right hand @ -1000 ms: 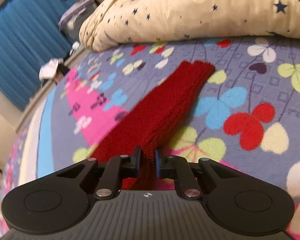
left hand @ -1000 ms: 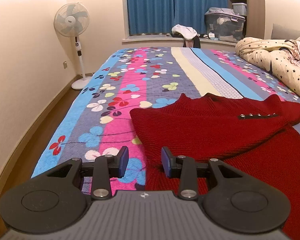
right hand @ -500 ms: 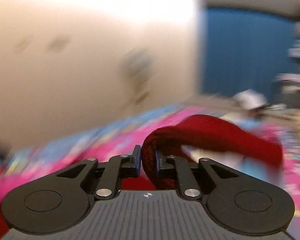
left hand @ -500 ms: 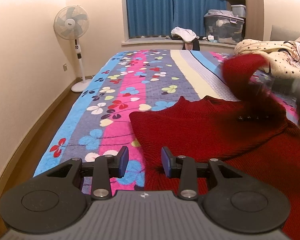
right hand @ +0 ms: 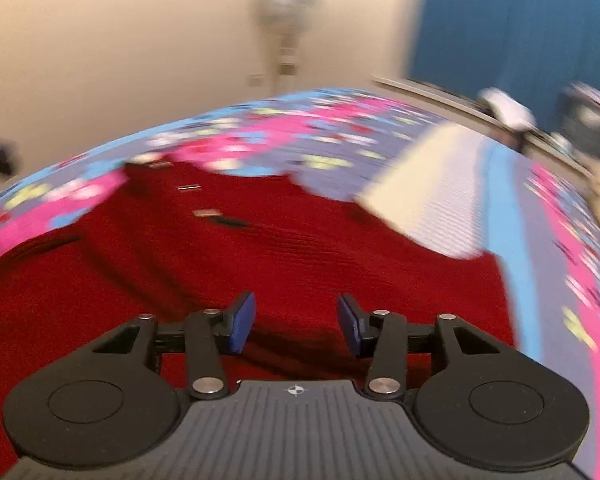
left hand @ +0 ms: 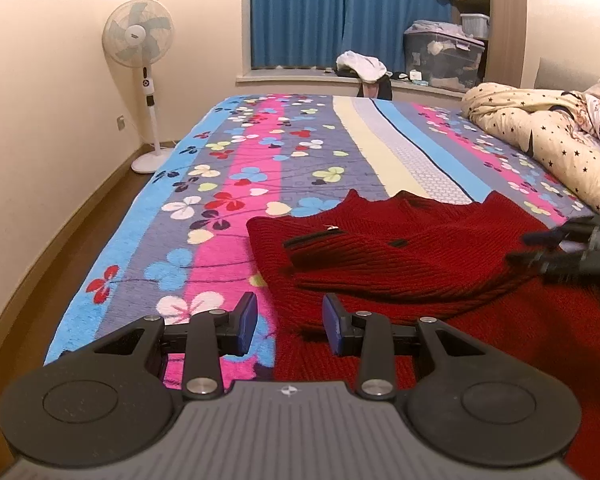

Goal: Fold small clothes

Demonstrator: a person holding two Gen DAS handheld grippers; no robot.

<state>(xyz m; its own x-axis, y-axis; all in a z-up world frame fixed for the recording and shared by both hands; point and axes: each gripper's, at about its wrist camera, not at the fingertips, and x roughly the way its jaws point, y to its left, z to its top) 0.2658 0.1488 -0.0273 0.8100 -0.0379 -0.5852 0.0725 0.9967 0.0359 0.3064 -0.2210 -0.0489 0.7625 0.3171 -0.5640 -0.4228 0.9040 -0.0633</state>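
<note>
A red knit sweater [left hand: 400, 256] lies on the flowered bedspread [left hand: 236, 184], with both sleeves folded across its body. My left gripper [left hand: 290, 322] is open and empty, low over the sweater's left edge. My right gripper [right hand: 296, 322] is open and empty just above the red knit [right hand: 260, 248]; that view is motion-blurred. The right gripper also shows in the left wrist view [left hand: 540, 248] at the sweater's right side.
A star-patterned duvet [left hand: 540, 136] is bunched at the right of the bed. A standing fan [left hand: 140, 40] is by the left wall. Blue curtains [left hand: 340, 12] and storage boxes [left hand: 444, 56] are at the far end. The bed's left edge drops to the wooden floor [left hand: 60, 264].
The right gripper carried the right sleeve up and over onto the sweater's body, then opened and let it go. The left gripper has stayed in place, open.
</note>
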